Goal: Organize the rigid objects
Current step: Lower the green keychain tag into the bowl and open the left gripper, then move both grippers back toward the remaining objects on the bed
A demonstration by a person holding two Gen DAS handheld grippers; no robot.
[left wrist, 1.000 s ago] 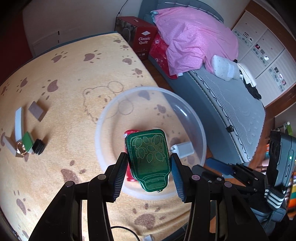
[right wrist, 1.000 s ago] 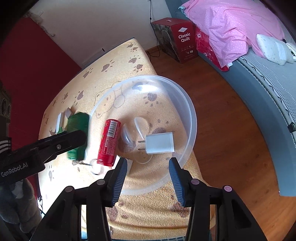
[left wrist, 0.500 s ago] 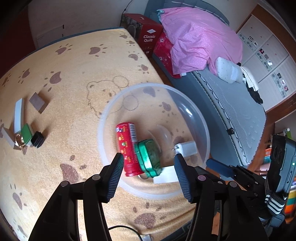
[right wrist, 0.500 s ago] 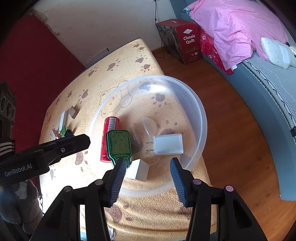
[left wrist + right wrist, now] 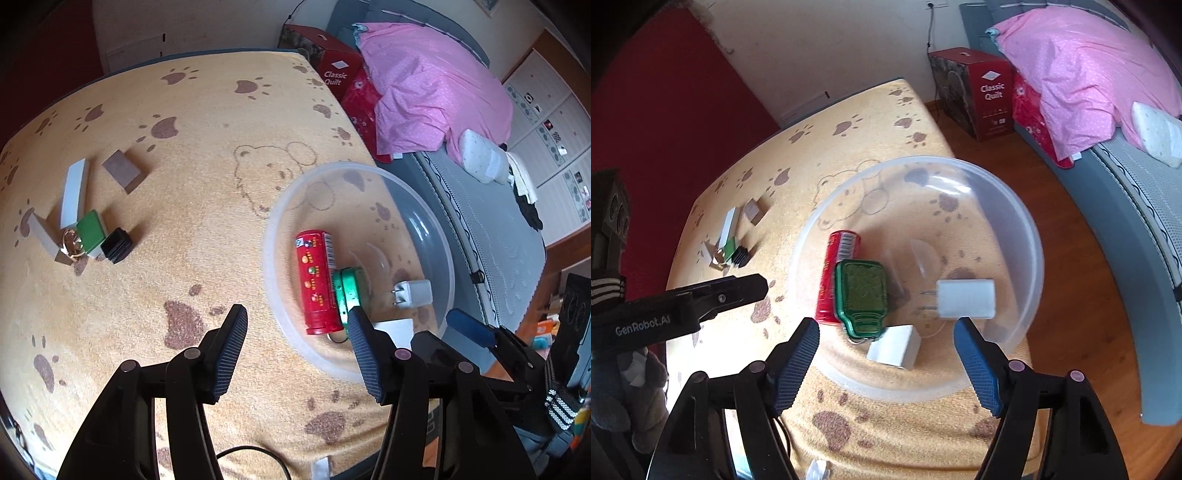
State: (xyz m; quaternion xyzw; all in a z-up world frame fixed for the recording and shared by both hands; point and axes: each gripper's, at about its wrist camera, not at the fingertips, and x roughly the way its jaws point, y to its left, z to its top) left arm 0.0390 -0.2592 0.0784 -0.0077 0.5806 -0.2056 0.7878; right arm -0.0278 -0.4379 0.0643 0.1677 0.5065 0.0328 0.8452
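A clear plastic bowl [image 5: 436, 236] [image 5: 1015, 218] sits on the paw-print cloth. In it lie a red can [image 5: 317, 280] [image 5: 837, 269], a green tin [image 5: 349, 291] [image 5: 862, 295], a white charger plug [image 5: 413, 293] [image 5: 966, 299] and a white block [image 5: 395, 328] [image 5: 894, 347]. My left gripper [image 5: 297, 347] is open and empty, just left of the bowl's near rim. My right gripper [image 5: 886, 365] is open and empty over the bowl's near rim. On the cloth to the left lie a green block [image 5: 88, 232], a black cap [image 5: 117, 244], white bars [image 5: 74, 192] and a brown block [image 5: 122, 170].
A bed with a pink cover [image 5: 436, 96] [image 5: 1086, 70] runs along the right. A red quilt box [image 5: 328, 70] [image 5: 979, 92] stands on the wooden floor [image 5: 1067, 236] beyond the table's far corner. A cable [image 5: 251, 454] lies near the front edge.
My left gripper has opened and dropped the green tin into the bowl beside the red can, then moved left and back. My right gripper has stayed open over the near rim.
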